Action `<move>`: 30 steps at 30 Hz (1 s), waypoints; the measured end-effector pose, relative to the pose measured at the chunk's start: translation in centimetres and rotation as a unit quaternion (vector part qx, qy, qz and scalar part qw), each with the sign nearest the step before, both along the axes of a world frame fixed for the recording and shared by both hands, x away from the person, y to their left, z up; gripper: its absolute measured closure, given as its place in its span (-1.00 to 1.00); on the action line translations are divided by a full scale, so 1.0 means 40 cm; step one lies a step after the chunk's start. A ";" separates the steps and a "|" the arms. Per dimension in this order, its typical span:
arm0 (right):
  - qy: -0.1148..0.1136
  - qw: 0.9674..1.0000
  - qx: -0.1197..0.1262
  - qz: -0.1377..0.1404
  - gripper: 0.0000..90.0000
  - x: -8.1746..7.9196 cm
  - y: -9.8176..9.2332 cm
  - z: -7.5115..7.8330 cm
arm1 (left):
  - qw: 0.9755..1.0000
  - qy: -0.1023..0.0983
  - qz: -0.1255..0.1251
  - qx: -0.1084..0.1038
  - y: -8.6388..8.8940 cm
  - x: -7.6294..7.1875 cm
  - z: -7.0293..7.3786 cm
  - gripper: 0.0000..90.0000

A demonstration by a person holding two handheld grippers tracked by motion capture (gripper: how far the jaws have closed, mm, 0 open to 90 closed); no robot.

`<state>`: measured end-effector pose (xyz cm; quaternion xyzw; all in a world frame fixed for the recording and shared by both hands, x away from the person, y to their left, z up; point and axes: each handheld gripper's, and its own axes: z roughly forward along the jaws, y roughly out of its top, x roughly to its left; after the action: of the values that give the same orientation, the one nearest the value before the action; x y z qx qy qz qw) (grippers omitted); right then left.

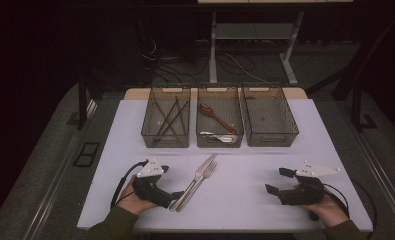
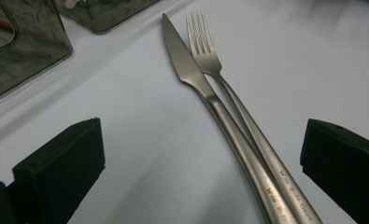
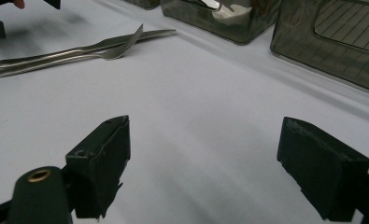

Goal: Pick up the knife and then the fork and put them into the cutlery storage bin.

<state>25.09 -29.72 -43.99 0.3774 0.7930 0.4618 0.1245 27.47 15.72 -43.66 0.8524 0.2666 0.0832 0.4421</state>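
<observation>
A steel knife (image 1: 204,166) and a steel fork (image 1: 210,171) lie side by side on the white table (image 1: 245,200), left of centre, tips pointing to the bins. My left gripper (image 1: 170,182) is open at their handle ends. In the left gripper view the knife (image 2: 191,70) and fork (image 2: 205,46) run up between the wide-apart jaws of that gripper (image 2: 204,128), nearer the right jaw. My right gripper (image 1: 277,181) stands open over bare table at the front right, its jaws (image 3: 205,125) holding nothing. The fork (image 3: 112,51) and knife (image 3: 145,35) lie far to its left.
Three clear grey bins stand in a row at the back. The left bin (image 1: 166,144) holds dark chopsticks (image 1: 172,117). The middle bin (image 1: 220,145) holds a reddish-brown spoon (image 1: 216,116) and metal cutlery (image 1: 220,137). The right bin (image 1: 271,141) looks bare. The floor lies beyond the table edges.
</observation>
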 end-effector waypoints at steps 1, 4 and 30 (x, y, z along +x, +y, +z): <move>-0.001 1.000 -0.003 -0.001 -0.61 0.000 0.000 -0.001 | 1.000 -0.001 0.000 -0.001 -0.002 -0.001 0.003 -1.00; -0.002 1.000 -0.004 -0.001 -0.61 0.000 0.001 0.000 | 1.000 0.001 0.000 -0.011 -0.011 -0.007 0.012 -0.92; 0.000 1.000 -0.021 0.007 -0.61 0.000 0.011 -0.005 | 0.997 0.058 -0.055 0.025 -0.099 -0.012 -0.006 0.98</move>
<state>25.08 -29.28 -44.17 0.3693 0.8048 0.4462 0.1295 27.00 11.78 -43.88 0.8798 0.2425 0.0162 0.4085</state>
